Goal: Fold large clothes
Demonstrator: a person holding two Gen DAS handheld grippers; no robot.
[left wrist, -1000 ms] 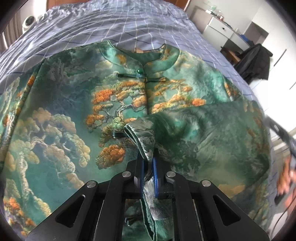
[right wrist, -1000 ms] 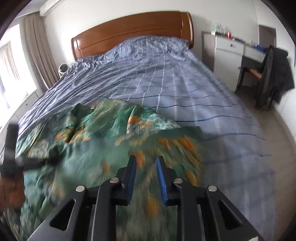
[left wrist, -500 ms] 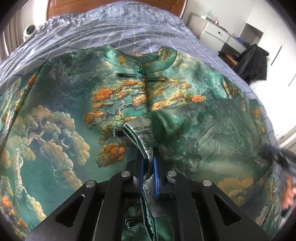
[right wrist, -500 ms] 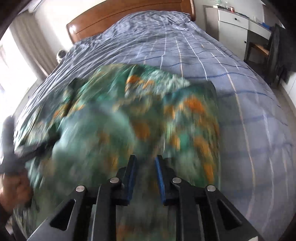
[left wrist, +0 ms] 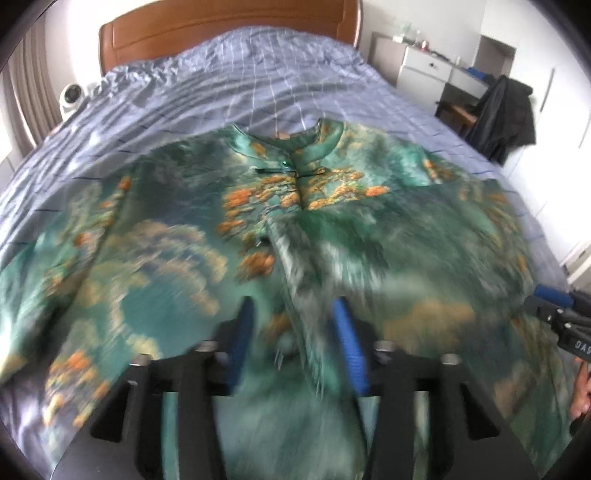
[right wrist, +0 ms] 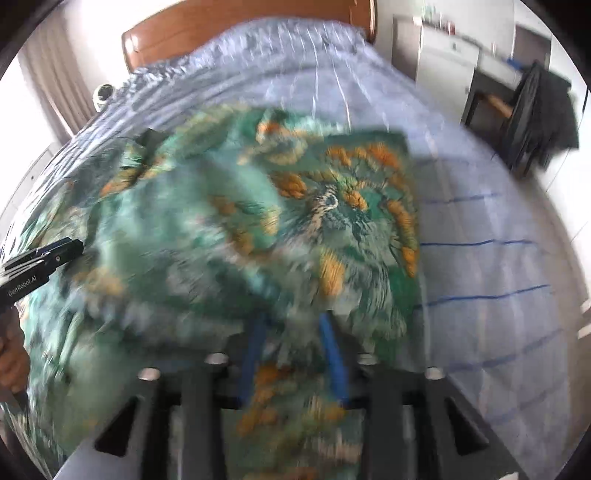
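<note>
bed: blue-grey checked cover, wooden headboard at the far end.
jacket: green silk with orange pine print, spread flat on the bed, collar toward the headboard; one side panel is folded in over the middle, its edge running down from the front closure.
left gripper: jaws opening, blue pads spread well apart; the folded edge of the jacket lies between them, not pressed by either pad as far as the blur allows.
right gripper: jaws opening, blue pads apart above the jacket's right side; cloth shows between and under them, no pinch to be seen, picture heavily blurred.
in the way: nothing lies on top of the jacket; each gripper shows at the edge of the other's view, held by a hand.
around: white fan beside the bed on the left, curtain behind it; white drawers with small items on top, chair with a dark coat on the right.
writing: "genrobot.ai" on the left gripper's body in the right wrist view; "das" partly readable on the right gripper's body in the left wrist view.
</note>
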